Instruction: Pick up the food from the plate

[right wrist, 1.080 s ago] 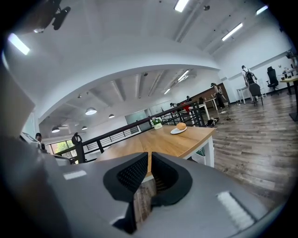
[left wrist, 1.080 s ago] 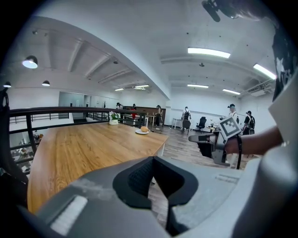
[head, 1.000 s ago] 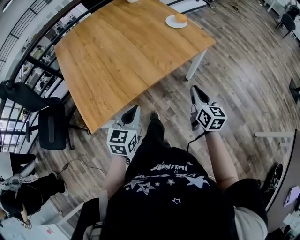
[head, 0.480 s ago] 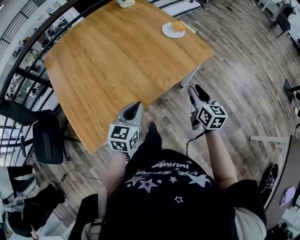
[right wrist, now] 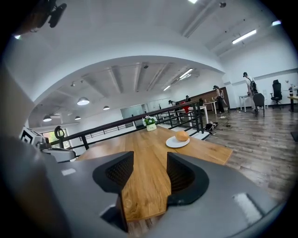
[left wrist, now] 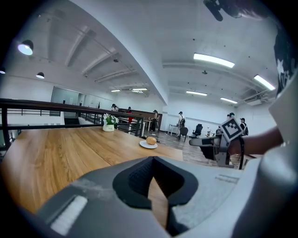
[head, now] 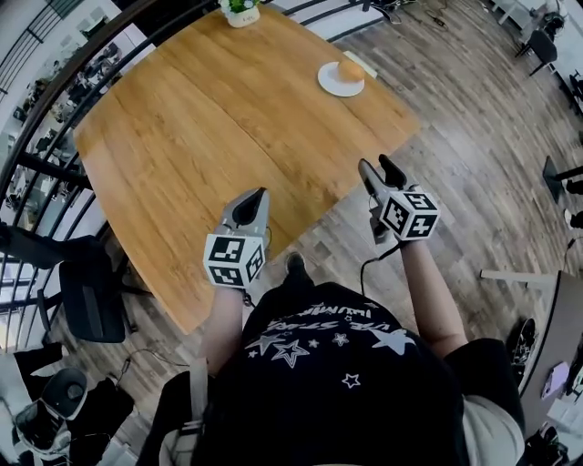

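Over the past second both of my grippers have moved forward off the wooden floor (head: pixel 474 182) toward the tabletop (head: pixel 200 127), and the plate (head: pixel 333 88) now lies closer ahead. My left gripper (head: pixel 258 195) reaches over the tabletop's near edge; its fingers meet at the tips and hold nothing. My right gripper (head: pixel 375 164) hangs right at that same edge, closer to the right-hand corner. Its fingers have just been opening and stand well apart, with only bare wood showing between them. The food (head: pixel 351 69), a round golden-brown piece, sits on the white plate near the tabletop's far right corner. It is well apart from both grippers and almost straight ahead in the right gripper view (right wrist: pixel 182 135). A small potted plant (head: pixel 240 9) stands at the far edge, to the left of the plate. A black chair (head: pixel 91 287) is parked beside the tabletop's left side.
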### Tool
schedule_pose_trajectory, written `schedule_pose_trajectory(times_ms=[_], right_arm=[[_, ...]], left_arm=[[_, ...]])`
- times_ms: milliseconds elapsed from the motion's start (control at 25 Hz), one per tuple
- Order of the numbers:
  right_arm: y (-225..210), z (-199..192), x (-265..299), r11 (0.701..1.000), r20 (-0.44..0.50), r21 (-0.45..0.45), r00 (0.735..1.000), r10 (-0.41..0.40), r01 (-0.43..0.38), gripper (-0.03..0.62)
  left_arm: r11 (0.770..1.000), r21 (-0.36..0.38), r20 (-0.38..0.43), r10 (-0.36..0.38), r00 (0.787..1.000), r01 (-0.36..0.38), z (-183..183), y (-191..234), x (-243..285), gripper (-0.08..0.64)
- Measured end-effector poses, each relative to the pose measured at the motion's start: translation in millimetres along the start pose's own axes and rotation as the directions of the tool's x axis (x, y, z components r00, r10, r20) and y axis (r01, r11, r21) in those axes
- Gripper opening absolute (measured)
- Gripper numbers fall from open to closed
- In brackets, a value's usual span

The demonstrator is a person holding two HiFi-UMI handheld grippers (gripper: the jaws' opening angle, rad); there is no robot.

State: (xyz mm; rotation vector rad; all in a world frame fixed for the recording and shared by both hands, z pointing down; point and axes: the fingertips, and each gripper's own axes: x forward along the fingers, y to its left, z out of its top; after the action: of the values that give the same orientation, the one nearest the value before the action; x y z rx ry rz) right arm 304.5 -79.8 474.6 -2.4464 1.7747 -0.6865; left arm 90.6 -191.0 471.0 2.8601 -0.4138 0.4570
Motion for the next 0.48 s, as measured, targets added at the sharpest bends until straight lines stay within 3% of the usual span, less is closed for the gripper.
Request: schedule_pose_trajectory(times_ms=[240,480], right_arm=[[-22.2,1.7,34.3,0.997,-0.075,-0.037,0.995,-0.063,0.061,0.242],[-38.4,15.8,63.7,0.995,-0.093,-0.052,0.992,-0.089,0.084,0.266]], left_arm=[[0.999,-0.029,0.002,0.022,1.000,-0.022,0.5,33.7,22.1,0.002],[0.999,-0.028,0.001,0.031,1.000,-0.031,8.5,52.2,37.3,0.002]])
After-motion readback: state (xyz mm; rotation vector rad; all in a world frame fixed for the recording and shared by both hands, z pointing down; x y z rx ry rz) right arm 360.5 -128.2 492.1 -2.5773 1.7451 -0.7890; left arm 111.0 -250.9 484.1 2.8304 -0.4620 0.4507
